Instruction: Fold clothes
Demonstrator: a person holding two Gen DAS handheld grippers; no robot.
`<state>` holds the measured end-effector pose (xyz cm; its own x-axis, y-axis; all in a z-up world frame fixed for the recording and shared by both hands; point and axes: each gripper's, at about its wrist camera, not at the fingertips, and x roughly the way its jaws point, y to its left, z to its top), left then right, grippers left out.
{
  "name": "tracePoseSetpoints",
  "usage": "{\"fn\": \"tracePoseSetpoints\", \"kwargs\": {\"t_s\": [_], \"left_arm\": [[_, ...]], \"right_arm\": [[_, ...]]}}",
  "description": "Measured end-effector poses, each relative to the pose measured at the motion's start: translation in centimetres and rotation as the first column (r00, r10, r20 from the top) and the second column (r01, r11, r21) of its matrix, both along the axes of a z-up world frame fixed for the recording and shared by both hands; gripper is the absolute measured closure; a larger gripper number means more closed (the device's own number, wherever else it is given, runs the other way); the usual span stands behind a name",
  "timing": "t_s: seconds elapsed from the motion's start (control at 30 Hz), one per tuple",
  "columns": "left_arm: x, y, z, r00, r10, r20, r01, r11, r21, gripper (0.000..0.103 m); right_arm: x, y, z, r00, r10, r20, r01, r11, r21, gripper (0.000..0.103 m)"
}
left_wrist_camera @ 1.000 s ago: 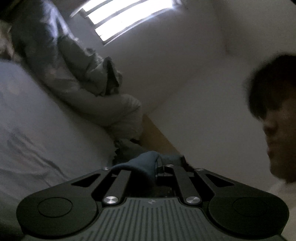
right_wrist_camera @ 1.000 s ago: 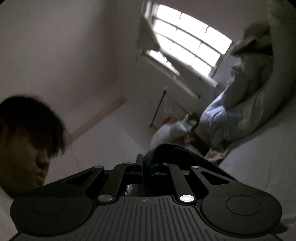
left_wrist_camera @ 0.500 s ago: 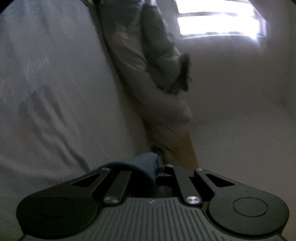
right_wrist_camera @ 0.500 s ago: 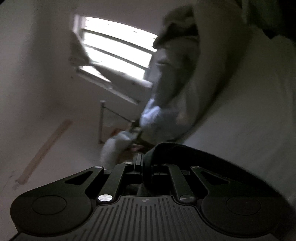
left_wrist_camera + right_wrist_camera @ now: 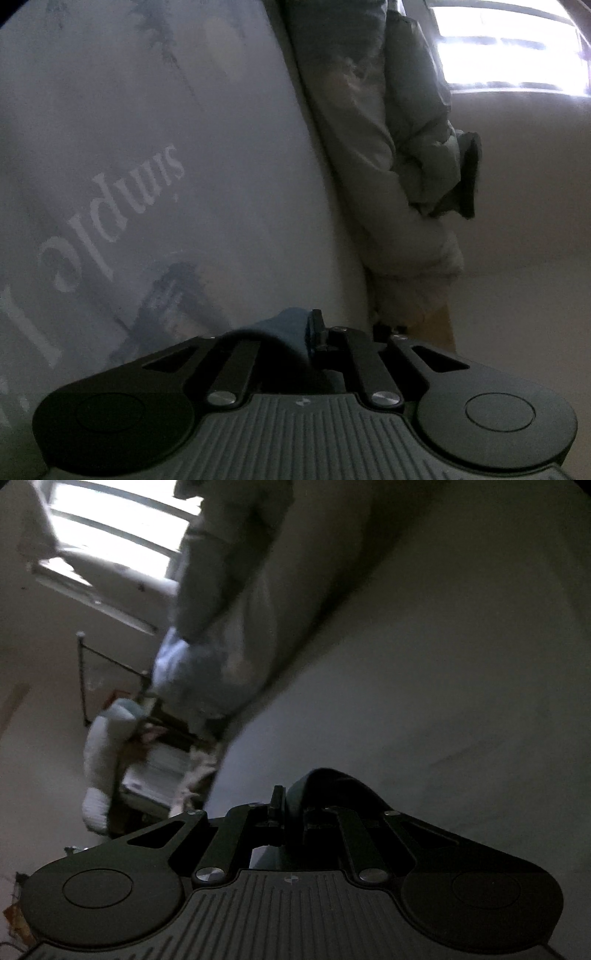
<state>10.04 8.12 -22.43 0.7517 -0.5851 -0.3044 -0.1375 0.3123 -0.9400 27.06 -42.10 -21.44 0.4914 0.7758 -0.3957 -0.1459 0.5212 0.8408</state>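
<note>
Garment pinched in both grippers, low over the bed.

The blue garment (image 5: 286, 326) bunches in the left gripper (image 5: 312, 332), whose jaws have just eased slightly; the right gripper (image 5: 291, 808) pinches it too. Keep both grips level and taut over the bed (image 5: 221, 166). Its long axis and heading cannot be told.

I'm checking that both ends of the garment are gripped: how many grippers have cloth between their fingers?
2. The left gripper pinches blue cloth above the printed bed sheet; the right gripper pinches dark cloth over the plain sheet.
</note>
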Motion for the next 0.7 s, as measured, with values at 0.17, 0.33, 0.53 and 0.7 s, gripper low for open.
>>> {"fn": "tracePoseSetpoints", "kwargs": {"t_s": [0.17, 0.33, 0.53, 0.7], "left_arm": [[-2.0, 1.4, -0.1, 0.998, -0.009, 0.06, 0.009, 1.0, -0.011, 0.069], [-2.9, 1.7, 1.1, 0.993, -0.004, 0.121, 0.008, 0.999, -0.032, 0.034], [-4.1, 2.3, 3.3, 0.988, 0.031, 0.151, -0.035, 0.999, 0.025, 0.017], [-6.4, 3.6, 5.3, 0.985, 0.081, 0.155, -0.101, 0.987, 0.125, 0.012]], "right_arm": [[0.9, 0.4, -1.8, 0.999, 0.007, -0.048, -0.005, 0.999, 0.037, 0.066], [-0.7, -1.2, 0.4, 0.995, -0.091, 0.038, 0.089, 0.994, 0.065, 0.0], [-4.3, -2.2, 4.2, 0.98, -0.153, 0.131, 0.157, 0.987, -0.021, 0.0], [-11.7, 0.1, 8.5, 0.954, -0.067, 0.294, 0.141, 0.96, -0.24, 0.0]]}}
